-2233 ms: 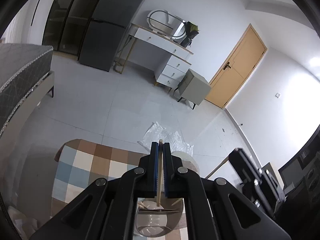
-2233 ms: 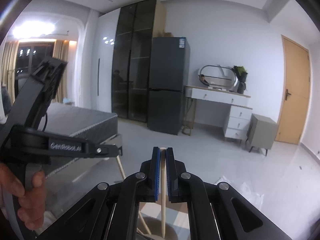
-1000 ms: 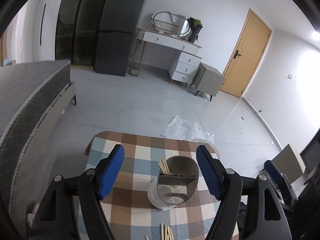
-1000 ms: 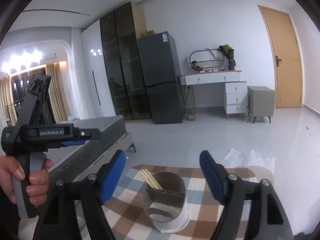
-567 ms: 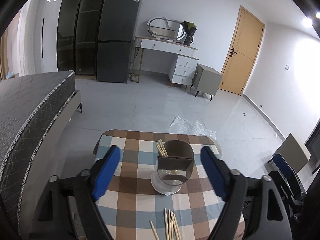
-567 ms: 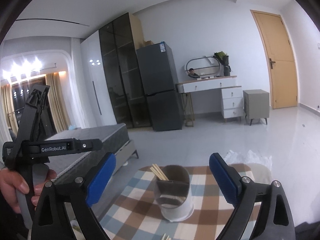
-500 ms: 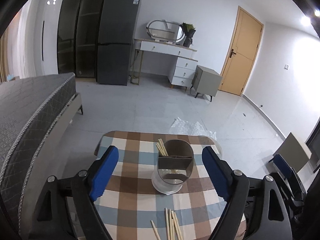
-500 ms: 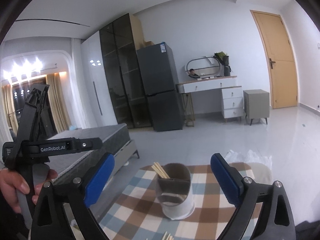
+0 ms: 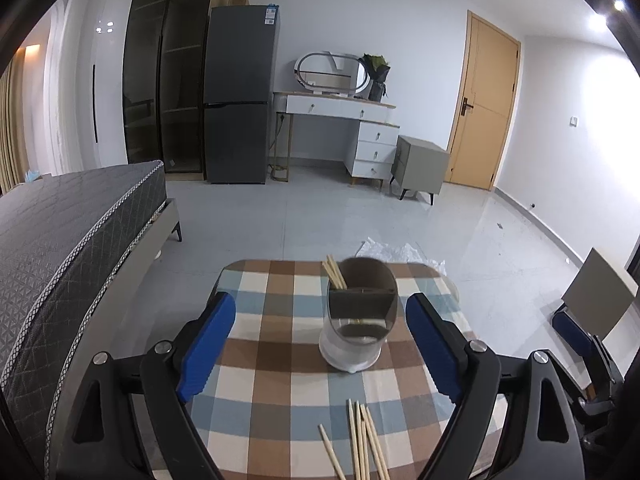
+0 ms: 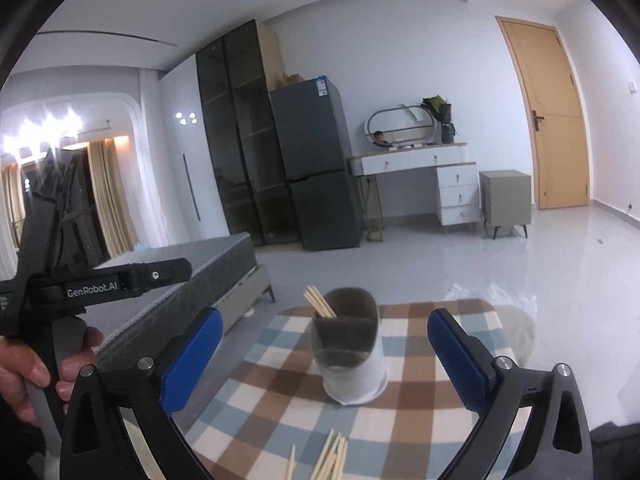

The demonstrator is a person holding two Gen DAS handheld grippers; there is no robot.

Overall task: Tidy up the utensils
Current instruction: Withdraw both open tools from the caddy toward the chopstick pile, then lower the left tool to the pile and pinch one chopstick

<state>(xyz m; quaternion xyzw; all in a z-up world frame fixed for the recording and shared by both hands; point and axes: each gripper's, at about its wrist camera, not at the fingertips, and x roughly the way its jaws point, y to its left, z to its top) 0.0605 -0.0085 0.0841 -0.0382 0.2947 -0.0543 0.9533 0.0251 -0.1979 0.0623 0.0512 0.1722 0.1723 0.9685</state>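
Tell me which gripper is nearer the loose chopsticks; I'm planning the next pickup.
Left, narrowly, I judge. The left gripper points down at the loose chopsticks just beneath it. The right gripper, jaws opening and empty, faces them more level.

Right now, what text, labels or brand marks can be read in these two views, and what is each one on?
"GenRobot.AI": white lettering on the black body of the left gripper, seen in the right wrist view.
Label on the fridge top corner: a blue and white sticker, too small to read in either view.
No other readable text.
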